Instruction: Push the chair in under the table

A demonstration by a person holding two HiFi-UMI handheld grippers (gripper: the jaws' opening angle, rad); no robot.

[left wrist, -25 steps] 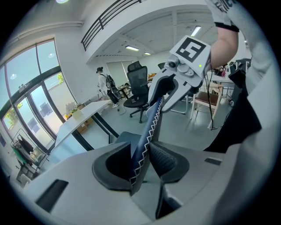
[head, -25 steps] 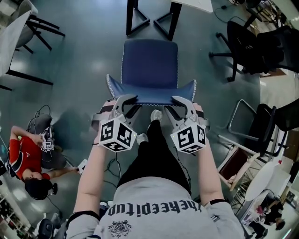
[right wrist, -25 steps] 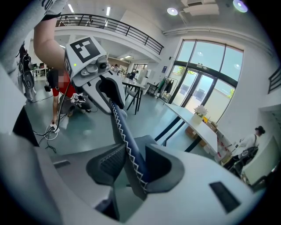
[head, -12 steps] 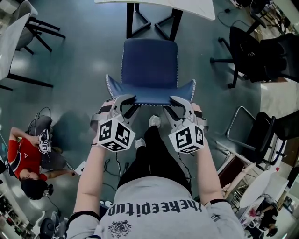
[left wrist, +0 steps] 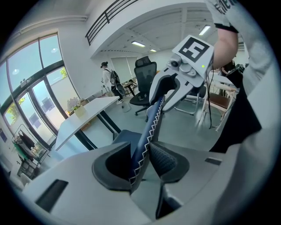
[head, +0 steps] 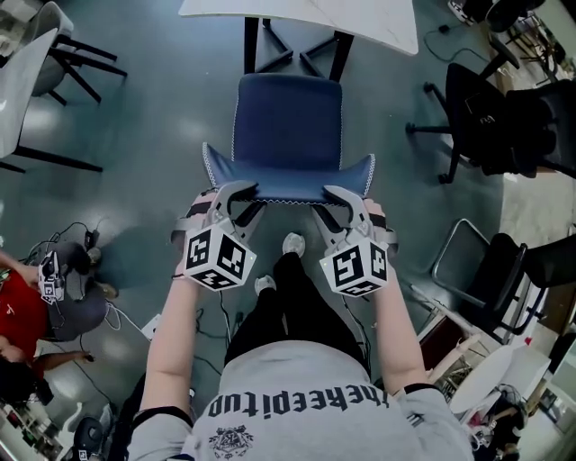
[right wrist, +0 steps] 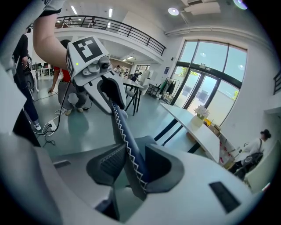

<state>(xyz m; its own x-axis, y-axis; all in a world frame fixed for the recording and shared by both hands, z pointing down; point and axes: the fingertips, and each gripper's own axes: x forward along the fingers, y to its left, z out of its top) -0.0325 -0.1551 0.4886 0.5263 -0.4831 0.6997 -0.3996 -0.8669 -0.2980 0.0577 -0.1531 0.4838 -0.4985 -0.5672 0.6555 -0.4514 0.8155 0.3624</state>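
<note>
The blue chair [head: 288, 122] stands in front of me, its seat front just short of the white table [head: 306, 18] at the top of the head view. My left gripper [head: 236, 194] is shut on the left part of the chair's backrest [head: 288, 183], and my right gripper [head: 337, 196] is shut on the right part. In the left gripper view the blue backrest edge with white stitching [left wrist: 149, 127] runs up between the pads of the left gripper [left wrist: 140, 154]. The right gripper view shows the same edge [right wrist: 123, 127] clamped in the right gripper [right wrist: 131, 162]. The table [left wrist: 88, 112] lies ahead.
Black office chairs [head: 504, 99] stand at the right, with a metal-framed chair [head: 477, 270] nearer me. Another table [head: 27, 63] is at the far left. A person in red [head: 18, 306] crouches on the floor at the left among cables [head: 207, 315]. My feet [head: 292, 243] are behind the chair.
Both grippers and the chair have moved forward toward the table, whose top now shows more at the upper edge. The jaws keep the same hold on the backrest.
</note>
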